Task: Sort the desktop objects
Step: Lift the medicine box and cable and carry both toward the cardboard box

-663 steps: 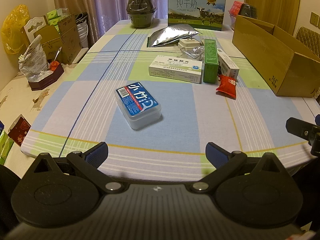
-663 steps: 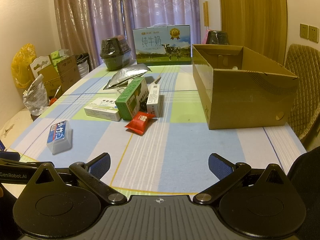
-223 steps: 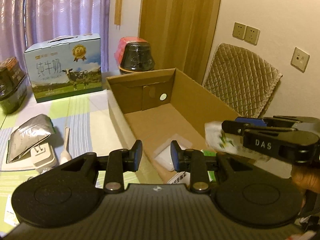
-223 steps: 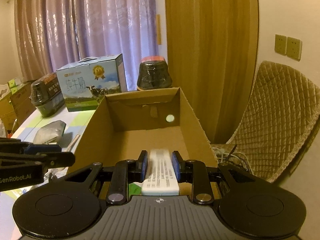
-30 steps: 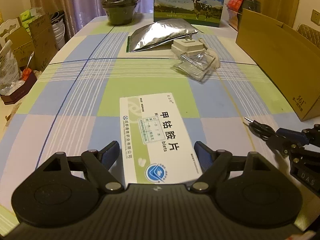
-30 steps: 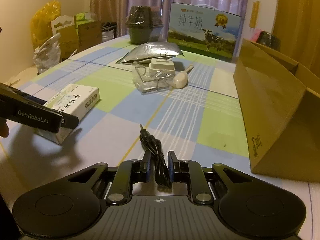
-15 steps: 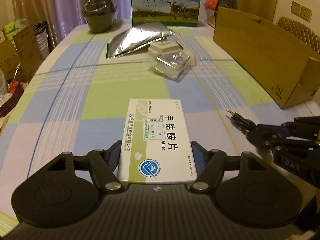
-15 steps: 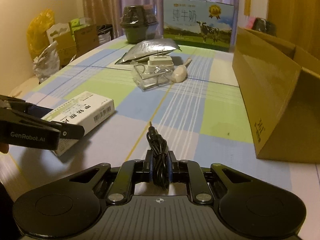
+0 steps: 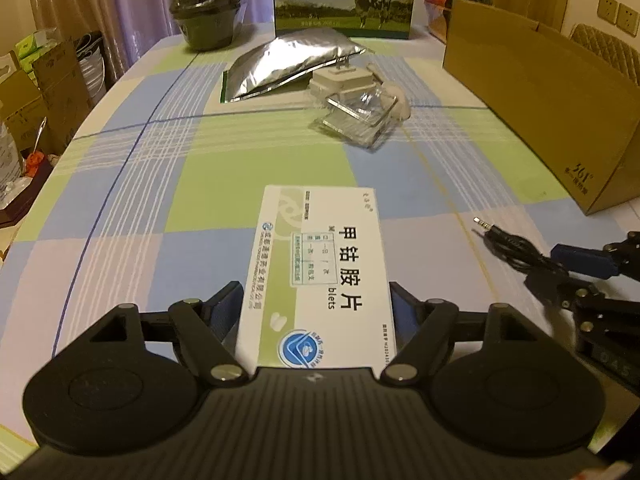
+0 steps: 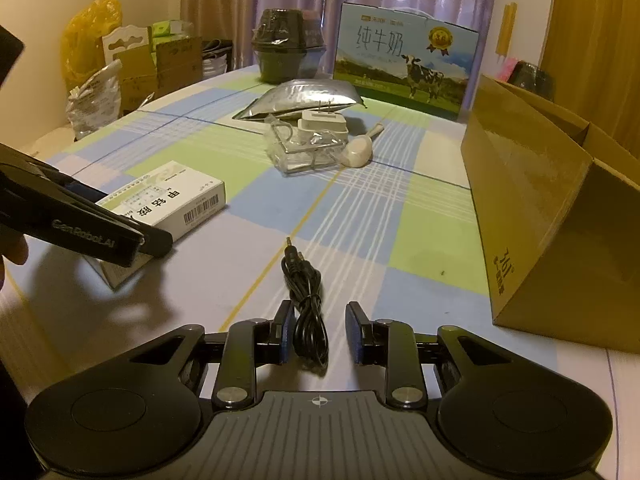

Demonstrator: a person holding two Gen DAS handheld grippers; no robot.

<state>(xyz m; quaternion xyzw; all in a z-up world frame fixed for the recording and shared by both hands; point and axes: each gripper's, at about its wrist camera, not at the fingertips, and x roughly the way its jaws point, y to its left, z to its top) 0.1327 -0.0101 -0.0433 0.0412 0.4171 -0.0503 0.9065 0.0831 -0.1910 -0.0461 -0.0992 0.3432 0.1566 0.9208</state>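
Cardboard medicine box (image 9: 320, 264) feels light and stiff in my left gripper (image 9: 318, 312), closed on its long sides; my right gripper (image 10: 318, 334) gapes around the limp cable (image 10: 306, 304) at 12 o'clock.

Dim, warm yellowish indoor light; soft shadows fall toward 7 o'clock under the left gripper (image 10: 86, 222). Fisheye bending and dark corners at the edges; slight blur on the clear plastic case (image 9: 360, 118).

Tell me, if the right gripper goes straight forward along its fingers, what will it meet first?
The black audio cable, which already lies between the open fingers of the right gripper. Beyond its plug, the tablecloth looks free up to the clear plastic case, though depth there is uncertain.
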